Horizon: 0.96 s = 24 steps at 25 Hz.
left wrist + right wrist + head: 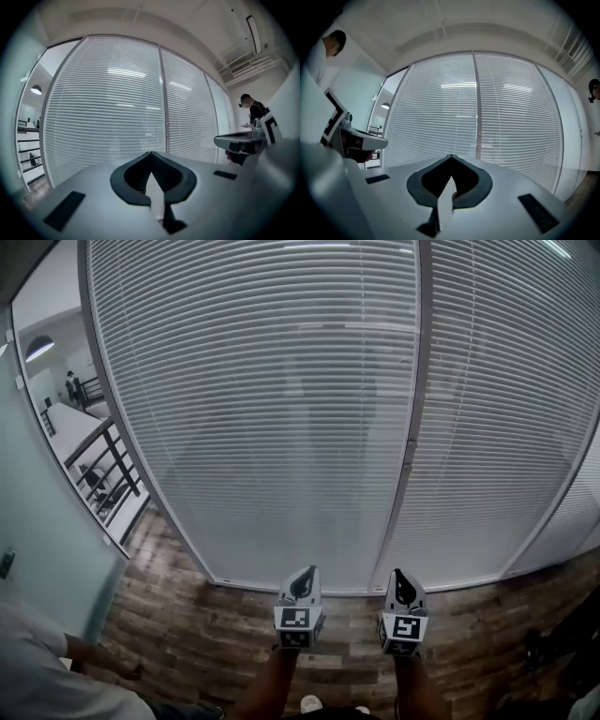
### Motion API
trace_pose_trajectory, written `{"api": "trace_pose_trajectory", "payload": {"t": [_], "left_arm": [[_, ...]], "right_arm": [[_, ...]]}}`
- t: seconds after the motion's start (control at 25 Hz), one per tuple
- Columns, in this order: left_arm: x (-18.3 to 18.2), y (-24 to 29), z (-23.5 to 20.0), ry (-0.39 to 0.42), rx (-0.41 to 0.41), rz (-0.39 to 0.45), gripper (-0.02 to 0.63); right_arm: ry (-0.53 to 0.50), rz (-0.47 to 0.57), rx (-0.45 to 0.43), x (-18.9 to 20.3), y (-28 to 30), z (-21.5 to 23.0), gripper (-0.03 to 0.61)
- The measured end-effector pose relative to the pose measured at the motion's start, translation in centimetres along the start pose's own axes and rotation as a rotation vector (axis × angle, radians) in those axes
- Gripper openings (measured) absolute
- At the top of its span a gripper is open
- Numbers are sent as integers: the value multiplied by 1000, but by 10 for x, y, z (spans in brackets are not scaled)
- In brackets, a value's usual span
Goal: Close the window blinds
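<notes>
The window blinds (pixel 253 409) are faced from well apart by the left tool (pixel 304 574) and right tool (pixel 399 576), both held level, closed and empty.

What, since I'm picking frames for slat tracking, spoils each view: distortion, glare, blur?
Head view: the wide lens bows the blinds and window post; slats look sharp. Left gripper view: dark round vignette, ceiling-light reflections over the slats, the left gripper blocking the lower part. Right gripper view: same vignette and bowing, bright reflected streak, the right gripper blocking the bottom.
</notes>
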<state>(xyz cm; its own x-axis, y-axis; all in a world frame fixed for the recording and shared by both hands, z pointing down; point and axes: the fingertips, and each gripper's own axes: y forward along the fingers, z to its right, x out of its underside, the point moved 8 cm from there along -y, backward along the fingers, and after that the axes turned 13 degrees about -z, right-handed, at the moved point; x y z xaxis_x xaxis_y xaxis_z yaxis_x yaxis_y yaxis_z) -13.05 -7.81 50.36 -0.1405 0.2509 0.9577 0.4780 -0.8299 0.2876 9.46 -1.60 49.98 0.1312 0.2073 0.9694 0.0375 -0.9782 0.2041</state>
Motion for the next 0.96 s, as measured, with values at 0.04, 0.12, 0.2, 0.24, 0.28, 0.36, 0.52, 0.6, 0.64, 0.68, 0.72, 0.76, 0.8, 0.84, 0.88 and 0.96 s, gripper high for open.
{"api": "trace_pose_trajectory", "payload": {"t": [0.04,0.12,0.2,0.24,0.28,0.36,0.52,0.6,0.64,0.68,0.72,0.76,0.8,0.84,0.88,0.96], "left_arm": [[-1,-2,3,-4,-9,0,2],[1,-4,10,0,-11,-3,2],[3,-6,17,4,-11,-7,2],[3,-7,20,4,-14,-3,2],[3,-8,22,3,-19,0,2],[5,-10,27,5,-27,0,2],[7,-11,35,22,-20,-19,2],[10,-12,39,21,-19,-20,2],[10,-12,41,22,-18,-21,2],[11,-13,42,24,-17,-21,2],[10,-13,43,26,-16,-20,2],[8,-13,44,27,-16,-19,2],[7,-13,44,29,-16,-17,2],[4,-13,44,30,-16,-15,2],[2,-13,45,32,-16,-13,2],[-3,-12,45,42,-14,-9,2]], "right_arm": [[-7,-9,-2,-2,-2,1,2],[-4,-19,-5,-7,-7,3,2],[3,6,-18,-5,-9,5,2],[8,12,-23,-4,-10,6,2],[20,7,-27,-6,-13,6,2],[39,-13,-27,-10,-19,7,2],[-5,1,-48,7,-14,15,2],[-11,0,-57,11,-16,14,2],[-11,-2,-58,12,-17,14,2],[-11,-3,-59,12,-18,14,2],[-12,-2,-59,11,-19,14,2],[-14,0,-59,10,-19,14,2],[-17,2,-57,9,-19,14,2],[-20,5,-54,7,-19,14,2],[-23,9,-51,5,-19,15,2],[-30,20,-46,2,-18,16,2]]}}
